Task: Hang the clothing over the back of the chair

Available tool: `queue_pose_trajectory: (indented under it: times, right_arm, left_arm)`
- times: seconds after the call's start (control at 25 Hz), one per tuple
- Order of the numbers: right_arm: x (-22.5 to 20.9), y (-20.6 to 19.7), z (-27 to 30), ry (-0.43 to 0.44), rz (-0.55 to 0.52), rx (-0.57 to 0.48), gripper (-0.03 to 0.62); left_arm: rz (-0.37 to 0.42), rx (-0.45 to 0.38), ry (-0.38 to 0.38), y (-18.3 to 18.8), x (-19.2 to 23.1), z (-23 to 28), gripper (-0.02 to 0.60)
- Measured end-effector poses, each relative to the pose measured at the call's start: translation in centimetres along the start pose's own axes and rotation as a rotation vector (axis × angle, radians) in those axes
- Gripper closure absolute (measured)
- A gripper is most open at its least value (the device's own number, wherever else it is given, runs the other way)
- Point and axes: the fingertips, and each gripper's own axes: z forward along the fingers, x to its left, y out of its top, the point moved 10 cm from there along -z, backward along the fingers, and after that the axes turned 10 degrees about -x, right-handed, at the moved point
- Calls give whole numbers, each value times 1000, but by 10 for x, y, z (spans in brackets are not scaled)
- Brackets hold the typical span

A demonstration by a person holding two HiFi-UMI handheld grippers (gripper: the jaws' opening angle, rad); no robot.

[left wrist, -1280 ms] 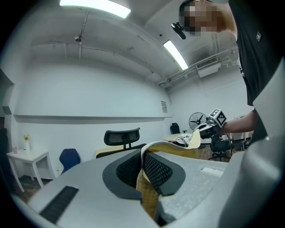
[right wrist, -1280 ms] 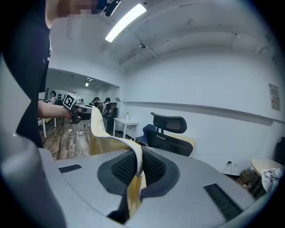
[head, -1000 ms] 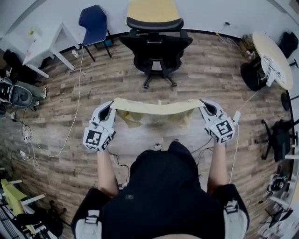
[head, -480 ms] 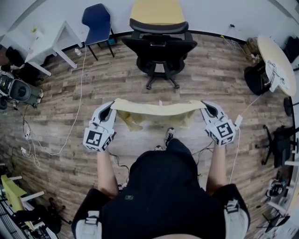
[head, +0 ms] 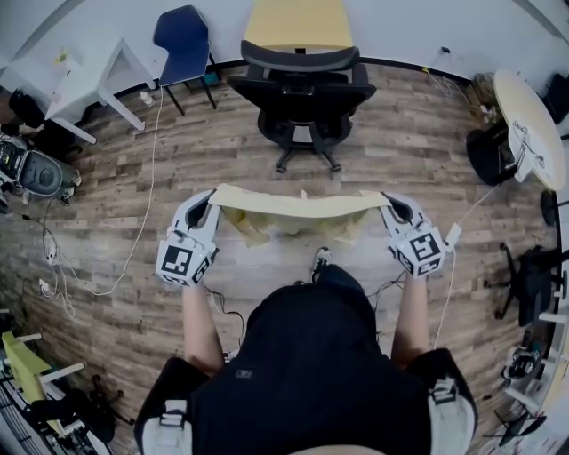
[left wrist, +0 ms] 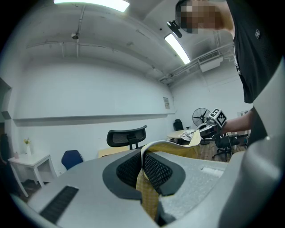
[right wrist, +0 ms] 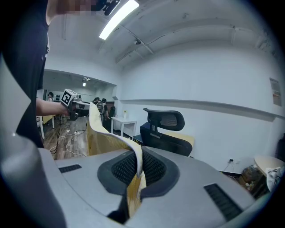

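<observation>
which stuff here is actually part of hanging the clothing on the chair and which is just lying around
Part of the job:
- yellow garment, held stretched between the left gripper and right gripper
- black office chair ahead

Just lying about:
- blue chair
- white table
- round table
- yellow desk

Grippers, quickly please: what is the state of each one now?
Left gripper: shut on the yellow garment.
Right gripper: shut on the same yellow garment.
</observation>
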Motion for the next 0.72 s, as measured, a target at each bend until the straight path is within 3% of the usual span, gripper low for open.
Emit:
queue_pose_trajectory:
  times: [0.72]
  right_arm:
    - [-76,2,63,103,-9,-9,597]
  left_arm:
    - [-8,12,110,5,20,55,577]
